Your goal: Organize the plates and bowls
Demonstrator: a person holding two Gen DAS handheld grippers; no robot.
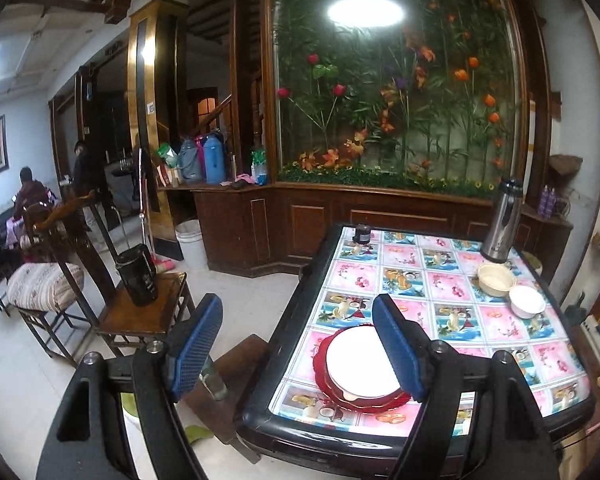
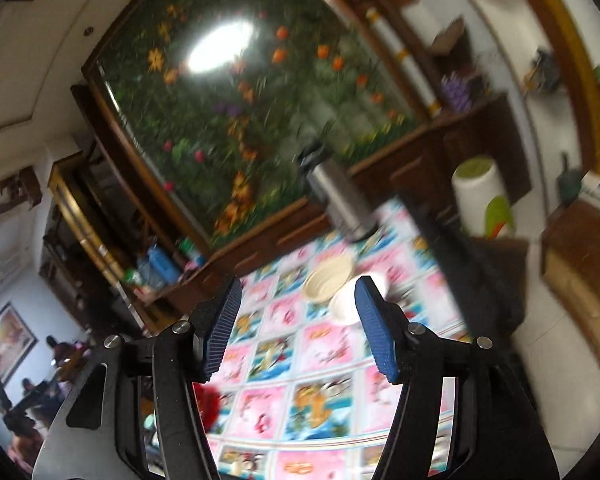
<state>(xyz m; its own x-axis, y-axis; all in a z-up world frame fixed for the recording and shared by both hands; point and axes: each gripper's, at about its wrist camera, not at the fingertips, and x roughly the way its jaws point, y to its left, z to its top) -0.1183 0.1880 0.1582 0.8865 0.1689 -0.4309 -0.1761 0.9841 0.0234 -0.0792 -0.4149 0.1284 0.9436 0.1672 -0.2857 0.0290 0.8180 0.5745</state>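
1. the table (image 1: 380, 264), with its patterned fruit-and-flower cloth, carries everything you need: a plate stack at the near end, two bowls toward the far right corner, well apart from the plates.
2. the plate stack (image 1: 360, 364) is a white plate lying on red ones. it looks settled already, so i'd judge the bowls are your job now.
3. your left gripper (image 1: 300, 344) hangs above the table's near edge, jaws spread, nothing between them.
4. your right gripper (image 2: 296, 328) is spread too and empty, pointing over the cloth toward the bowls. the view is blurred, so slow down before you commit.
5. the cream bowl (image 1: 496, 279) and the white bowl (image 1: 527, 301) sit just beside each other, rims possibly touching. take one by its rim, pads either side of the wall, lift straight, and nest it in the other.
6. watch the steel flask (image 1: 502, 220) standing upright just behind the cream bowl: a wide swing could tip it.
7. the small dark jar (image 1: 362, 234) at the far left edge is out of your way.
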